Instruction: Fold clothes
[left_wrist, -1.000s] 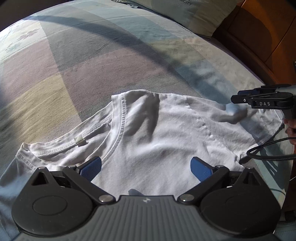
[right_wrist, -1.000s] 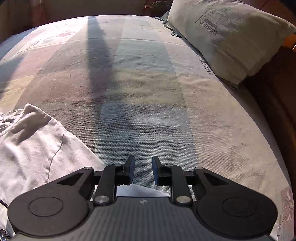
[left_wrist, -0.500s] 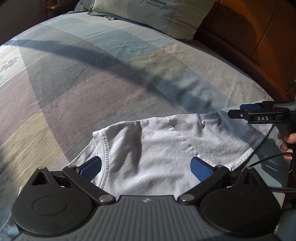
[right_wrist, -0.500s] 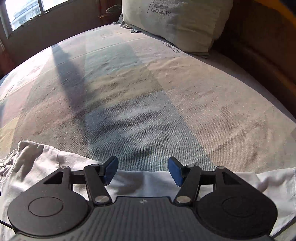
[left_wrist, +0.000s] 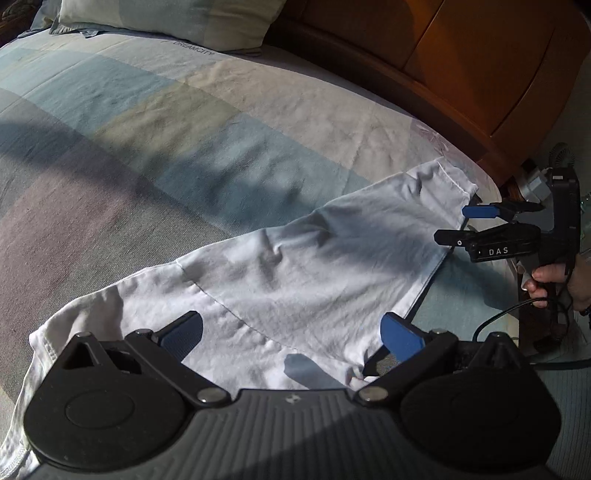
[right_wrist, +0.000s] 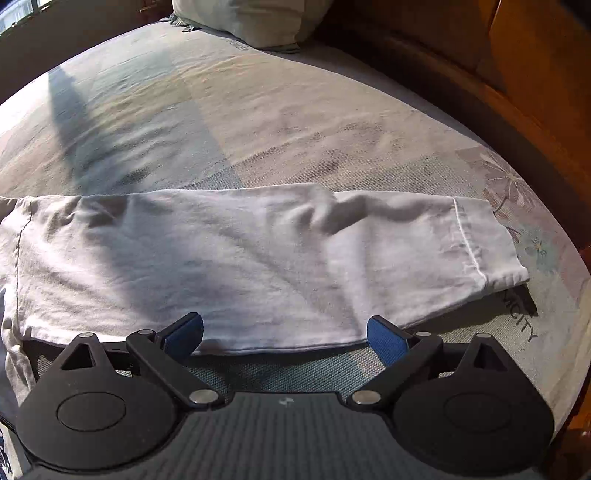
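1. My left gripper (left_wrist: 291, 334) hangs over the near left part of the white shirt (left_wrist: 295, 266), jaws spread wide, nothing pinched between the blue pads; cloth lies flat under the gap.
2. The shirt lies folded into a long band on the patchwork bedspread (left_wrist: 166, 122), running left to right, its hemmed end at the far right near the wooden bed frame (left_wrist: 461, 74).
3. My right gripper (right_wrist: 284, 338) sits just off the shirt's near edge. Its jaws have just been opening and stand wide, holding nothing; that edge lies just beyond the pads.
4. Seen from the left wrist, the right gripper stands beside the shirt's right end.
5. A pillow (right_wrist: 251, 18) rests far back.
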